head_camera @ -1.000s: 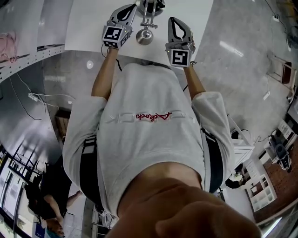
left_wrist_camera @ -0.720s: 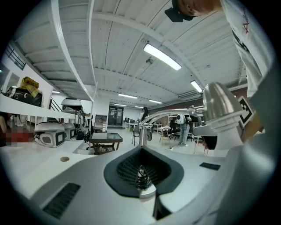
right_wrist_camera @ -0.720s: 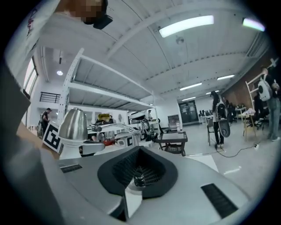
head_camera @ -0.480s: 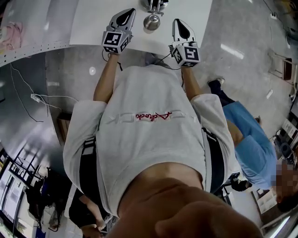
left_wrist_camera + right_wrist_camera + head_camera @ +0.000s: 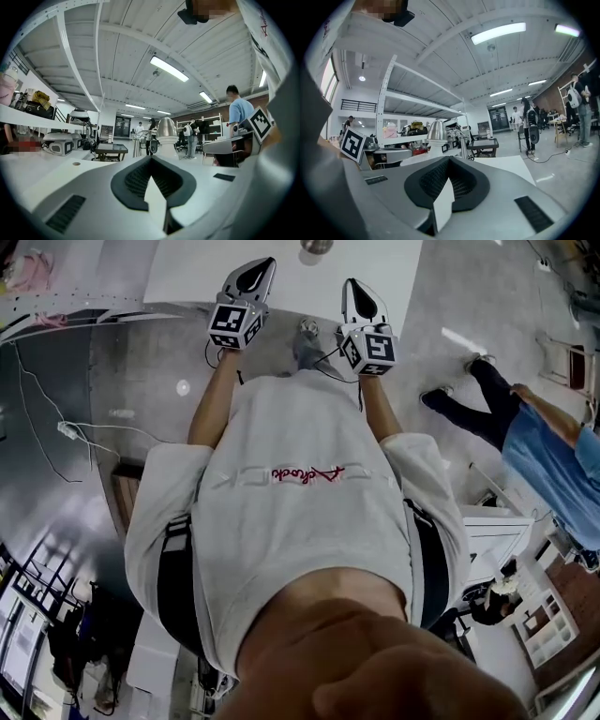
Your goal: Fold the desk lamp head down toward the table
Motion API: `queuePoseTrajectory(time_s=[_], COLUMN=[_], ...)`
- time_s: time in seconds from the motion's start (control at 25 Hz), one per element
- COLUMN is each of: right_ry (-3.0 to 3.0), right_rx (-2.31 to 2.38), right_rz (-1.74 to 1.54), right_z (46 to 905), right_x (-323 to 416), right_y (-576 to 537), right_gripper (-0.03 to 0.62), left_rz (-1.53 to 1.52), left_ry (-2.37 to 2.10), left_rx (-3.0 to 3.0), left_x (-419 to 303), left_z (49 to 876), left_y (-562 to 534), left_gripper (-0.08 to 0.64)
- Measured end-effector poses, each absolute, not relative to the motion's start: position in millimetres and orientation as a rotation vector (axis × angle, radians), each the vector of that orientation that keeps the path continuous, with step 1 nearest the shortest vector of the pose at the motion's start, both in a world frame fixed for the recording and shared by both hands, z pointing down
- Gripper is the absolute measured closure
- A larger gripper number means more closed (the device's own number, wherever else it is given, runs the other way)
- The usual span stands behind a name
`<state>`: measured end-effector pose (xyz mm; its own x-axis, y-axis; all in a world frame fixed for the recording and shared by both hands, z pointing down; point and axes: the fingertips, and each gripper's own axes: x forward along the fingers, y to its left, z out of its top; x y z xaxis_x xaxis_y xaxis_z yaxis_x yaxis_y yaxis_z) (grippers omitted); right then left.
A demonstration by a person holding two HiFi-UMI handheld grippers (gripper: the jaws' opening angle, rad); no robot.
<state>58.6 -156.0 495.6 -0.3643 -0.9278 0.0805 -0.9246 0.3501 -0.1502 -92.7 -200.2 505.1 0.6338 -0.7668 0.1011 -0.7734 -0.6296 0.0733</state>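
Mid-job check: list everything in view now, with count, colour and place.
desk lamp: one, silver, on the table, ahead of both grippers
table: one, white, top of head view
cable: one, white, on the grey floor at left
bystander: one, blue top, at right
sweatshirt: one, light grey, on the person, centre
left gripper: one, grey, shut and empty, over the table's near edge
right gripper: one, grey, shut and empty, over the table's near edge
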Motion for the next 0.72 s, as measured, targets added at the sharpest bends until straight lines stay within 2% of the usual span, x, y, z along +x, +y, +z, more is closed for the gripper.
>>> queuePoseTrajectory(time_s=[0.72], right_ry=[2.571], right_rx=[-1.785], right_rz=[-0.214], right_z=[489], right_x=[60], right_y=[-131], right_gripper=[0.578], left_rz=[0.093], left_ry=[-1.29], left_rx=[2.736], left_x=[-86], left_z=[506], left_y=[-172], left_gripper=[0.532])
